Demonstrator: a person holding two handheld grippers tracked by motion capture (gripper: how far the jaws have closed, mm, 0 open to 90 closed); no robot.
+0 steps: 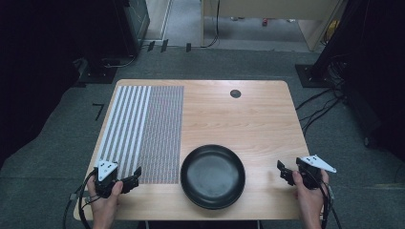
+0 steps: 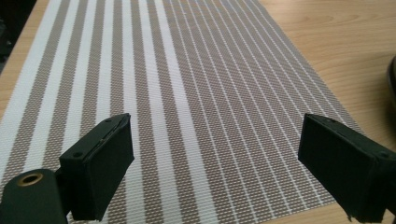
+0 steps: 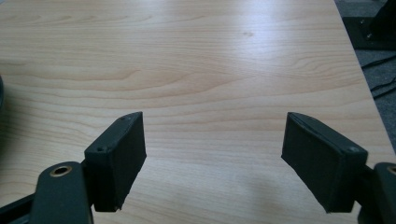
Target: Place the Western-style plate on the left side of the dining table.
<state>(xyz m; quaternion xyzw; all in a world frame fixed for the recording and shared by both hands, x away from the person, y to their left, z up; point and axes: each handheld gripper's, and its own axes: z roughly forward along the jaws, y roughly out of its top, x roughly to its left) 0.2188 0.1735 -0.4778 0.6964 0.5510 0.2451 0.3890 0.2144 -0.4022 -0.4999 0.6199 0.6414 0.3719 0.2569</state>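
A black round pan (image 1: 213,176) rests on the wooden table (image 1: 229,119) near its front edge. To its left lies a striped woven placemat (image 1: 143,131), brown and white (image 2: 187,93). My left gripper (image 1: 133,177) is held at the placemat's near left corner, open, with nothing between its jaws (image 2: 215,163). My right gripper (image 1: 284,172) sits to the right of the pan near the table's front right corner, open over bare wood (image 3: 212,158). The pan's rim (image 2: 391,74) peeks in at the right edge of the left gripper view.
A small dark round grommet (image 1: 235,93) sits in the table's far edge. Cables (image 1: 320,107) run over the grey carpet to the right of the table. Dark stands and equipment rise at the back left and right.
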